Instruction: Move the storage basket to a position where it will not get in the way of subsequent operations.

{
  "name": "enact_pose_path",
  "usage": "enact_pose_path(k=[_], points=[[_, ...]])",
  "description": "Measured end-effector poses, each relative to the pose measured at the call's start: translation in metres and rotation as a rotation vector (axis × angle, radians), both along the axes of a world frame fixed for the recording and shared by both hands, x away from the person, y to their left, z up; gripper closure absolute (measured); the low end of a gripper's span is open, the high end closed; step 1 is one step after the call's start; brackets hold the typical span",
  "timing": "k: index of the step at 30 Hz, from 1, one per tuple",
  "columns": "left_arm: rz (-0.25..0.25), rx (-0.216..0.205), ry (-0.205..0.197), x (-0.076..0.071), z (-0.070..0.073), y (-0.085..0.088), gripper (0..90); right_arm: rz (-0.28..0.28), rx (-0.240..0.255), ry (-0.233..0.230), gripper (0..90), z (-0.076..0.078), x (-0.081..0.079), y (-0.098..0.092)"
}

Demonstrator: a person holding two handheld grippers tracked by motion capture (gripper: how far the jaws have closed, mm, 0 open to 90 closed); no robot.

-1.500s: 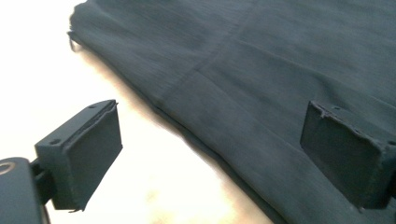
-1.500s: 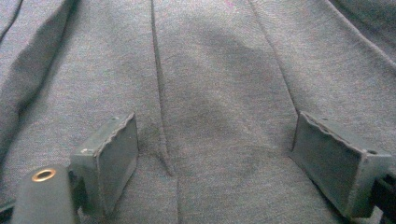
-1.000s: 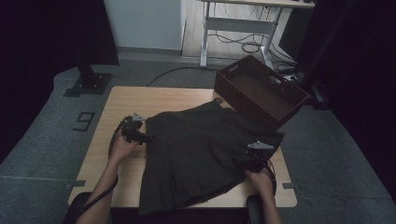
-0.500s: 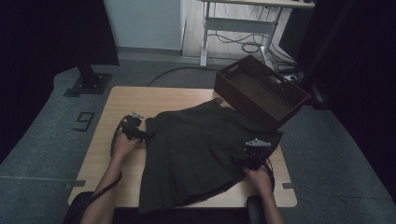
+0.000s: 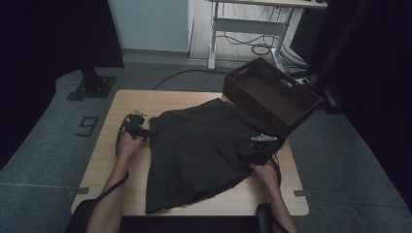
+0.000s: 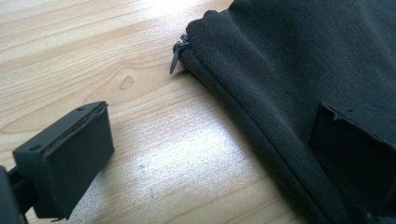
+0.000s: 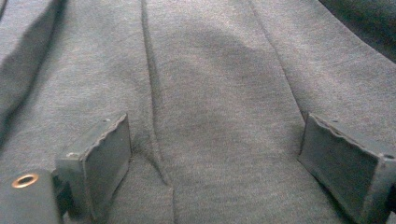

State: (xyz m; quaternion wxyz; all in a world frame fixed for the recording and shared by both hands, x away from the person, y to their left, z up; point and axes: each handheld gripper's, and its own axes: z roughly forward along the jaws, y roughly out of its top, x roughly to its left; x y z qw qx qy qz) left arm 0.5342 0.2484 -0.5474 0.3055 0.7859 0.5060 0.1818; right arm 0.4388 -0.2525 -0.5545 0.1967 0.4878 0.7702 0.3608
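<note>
Two grippers are at work on a light wooden table whose grain and one small knot show clearly in the left gripper view. The table stands on grey floor carrying a taped figure "9" and small tape marks near the table's front corners. A dark pleated skirt lies spread flat across the table's middle. The left gripper sits at the skirt's left edge with its fingers spread wide: one finger rests over bare wood, the other over the cloth, and the skirt's seamed edge runs between them; the zipper pull lies ahead of the fingers, on the wood just beside the skirt's corner. The right gripper is at the skirt's right side, its fingers also spread wide and set down on the fabric, with a pleat fold lying between them, nearer one finger; nothing is clamped. A brown woven basket sits beyond the right gripper's fingers, overhanging the table's far right corner and touching or just beside the skirt; which cannot be told. Farther off, the room is dim: a dark curtain hangs at the left with a black stand base below it, and a white-framed desk stands at the back with loose cables on the floor beneath.
</note>
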Motion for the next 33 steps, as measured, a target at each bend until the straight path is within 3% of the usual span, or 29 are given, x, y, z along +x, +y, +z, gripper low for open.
enact_pose_path(k=[4,10,15,23,33], points=[[0.005,0.0,0.0,-0.001,0.0,0.0,0.0,0.014,0.012,0.013,14.4,0.004,-0.005,0.0],[0.008,0.0,0.0,-0.001,0.0,0.0,0.0,0.096,0.025,0.02,13.5,0.021,-0.021,0.007],[0.014,0.0,-0.002,-0.001,0.0,-0.001,0.0,0.169,0.029,-0.006,2.9,0.04,-0.036,0.023],[0.008,-0.001,0.0,-0.003,0.0,0.0,0.0,0.326,0.019,-0.022,1.0,0.057,-0.057,0.069],[0.018,-0.001,-0.001,-0.004,0.0,0.0,0.0,0.565,0.021,-0.011,4.9,0.06,-0.086,0.14]])
